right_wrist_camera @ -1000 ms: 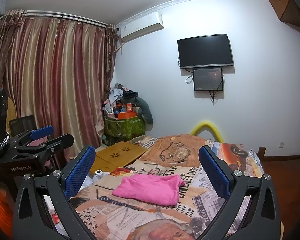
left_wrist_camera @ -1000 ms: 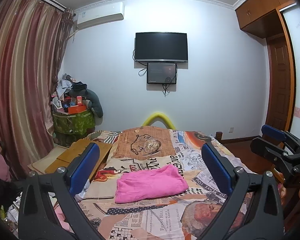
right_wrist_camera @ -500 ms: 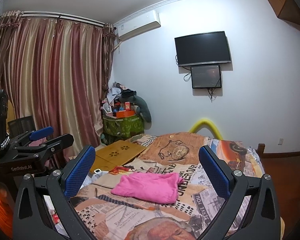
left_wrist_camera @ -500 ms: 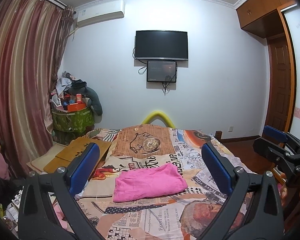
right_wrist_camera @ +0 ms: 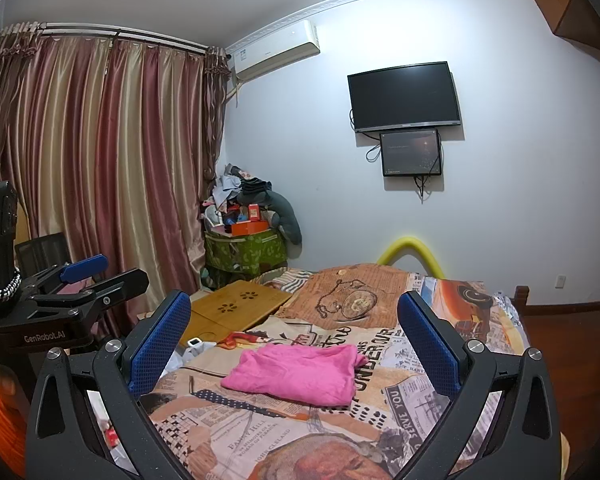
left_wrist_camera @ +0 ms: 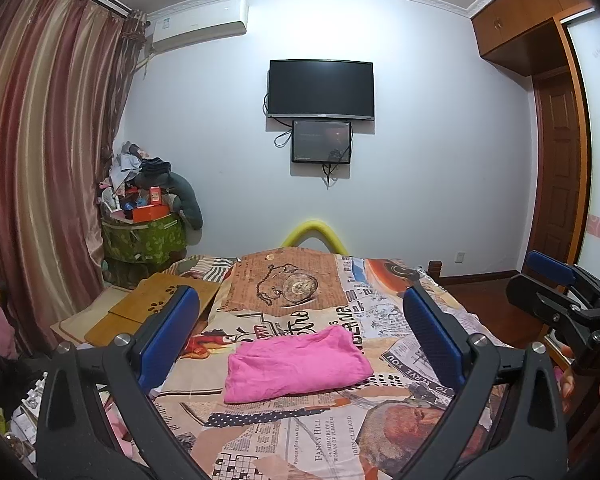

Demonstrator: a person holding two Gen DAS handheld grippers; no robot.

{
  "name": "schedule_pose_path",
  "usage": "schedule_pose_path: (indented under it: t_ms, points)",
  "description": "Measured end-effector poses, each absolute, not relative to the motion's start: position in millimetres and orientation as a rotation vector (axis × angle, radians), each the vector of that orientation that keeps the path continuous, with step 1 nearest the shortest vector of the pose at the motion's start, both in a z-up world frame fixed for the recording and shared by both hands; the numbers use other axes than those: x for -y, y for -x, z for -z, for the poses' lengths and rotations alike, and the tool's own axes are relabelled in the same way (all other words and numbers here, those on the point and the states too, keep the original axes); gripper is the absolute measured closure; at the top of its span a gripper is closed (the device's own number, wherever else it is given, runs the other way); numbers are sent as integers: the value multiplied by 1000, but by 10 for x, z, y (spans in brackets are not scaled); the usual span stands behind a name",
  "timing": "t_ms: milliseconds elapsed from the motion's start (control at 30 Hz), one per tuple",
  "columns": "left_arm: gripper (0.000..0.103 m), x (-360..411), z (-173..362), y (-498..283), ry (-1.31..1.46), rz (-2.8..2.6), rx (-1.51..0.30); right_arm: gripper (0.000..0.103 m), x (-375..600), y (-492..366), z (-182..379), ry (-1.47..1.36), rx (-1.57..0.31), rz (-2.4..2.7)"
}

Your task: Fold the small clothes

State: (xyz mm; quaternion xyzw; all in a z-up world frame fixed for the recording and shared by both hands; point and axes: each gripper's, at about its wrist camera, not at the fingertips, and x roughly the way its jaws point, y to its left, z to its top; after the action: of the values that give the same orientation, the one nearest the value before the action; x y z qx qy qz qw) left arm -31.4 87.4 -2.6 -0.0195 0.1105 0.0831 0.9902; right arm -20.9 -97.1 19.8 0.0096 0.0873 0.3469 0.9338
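Jaws wide and empty on both the left gripper (left_wrist_camera: 300, 340) and right gripper (right_wrist_camera: 294, 338), held above the bed (left_wrist_camera: 300, 440). Between them a pink garment (left_wrist_camera: 294, 364) lies apparently folded; the fold looks finished, and the next move is likely fetching another piece.

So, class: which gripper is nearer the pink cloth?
Cannot tell; they look about level. The left gripper and right gripper both hang open, short of the pink cloth on the bed, touching nothing.

A black flat television (left_wrist_camera: 321, 89) hangs on the white wall above a smaller dark screen (left_wrist_camera: 321, 141). Striped red-gold curtains (right_wrist_camera: 100, 168) hang beside a white air conditioner (left_wrist_camera: 199, 24). A green printed storage box (left_wrist_camera: 144, 238) stands piled with clutter.
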Motion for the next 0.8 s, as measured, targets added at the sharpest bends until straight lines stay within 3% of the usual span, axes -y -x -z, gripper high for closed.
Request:
schedule_pose_path:
  t_ms: [800]
  points:
    - [0, -950, 40, 330, 48, -108, -232, 0, 951, 214, -201, -23, -194, -707]
